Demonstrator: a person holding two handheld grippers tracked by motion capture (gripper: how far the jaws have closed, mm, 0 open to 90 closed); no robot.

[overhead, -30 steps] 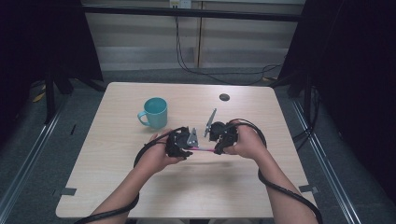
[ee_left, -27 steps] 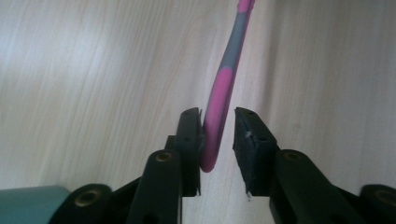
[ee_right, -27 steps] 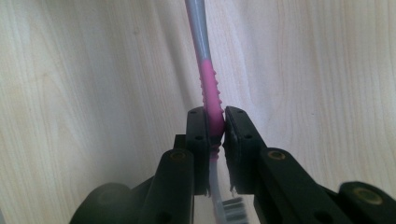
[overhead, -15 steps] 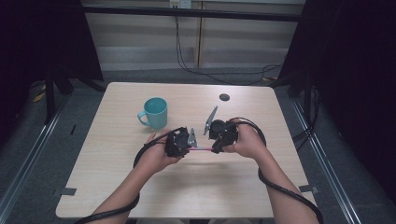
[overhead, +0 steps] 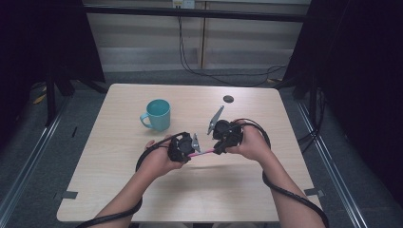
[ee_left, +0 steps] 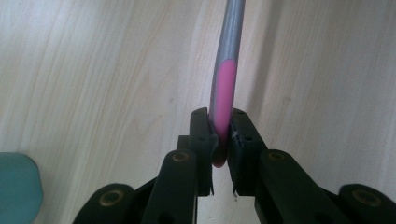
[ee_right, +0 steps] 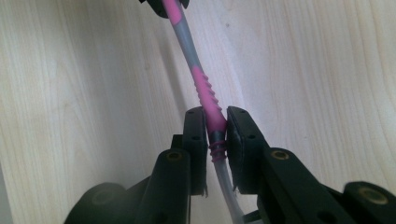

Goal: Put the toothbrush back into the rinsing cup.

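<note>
A pink and grey toothbrush (overhead: 202,152) hangs level just above the table between my two grippers. My left gripper (ee_left: 222,135) is shut on the pink end of the handle (ee_left: 222,93); its jaws have just been closing on it. In the high view that gripper (overhead: 194,151) sits left of centre in the person's left hand. My right gripper (ee_right: 215,130) is shut on the toothbrush (ee_right: 205,91) where the ribbed pink grip meets the clear neck. From above, the right gripper (overhead: 218,149) points toward the left one.
A teal mug (overhead: 158,114) stands on the wooden table (overhead: 119,190) behind and left of the hands; its edge shows in the left gripper view (ee_left: 17,186). A small dark disc (overhead: 228,99) lies near the far edge. Black cables trail from both grippers.
</note>
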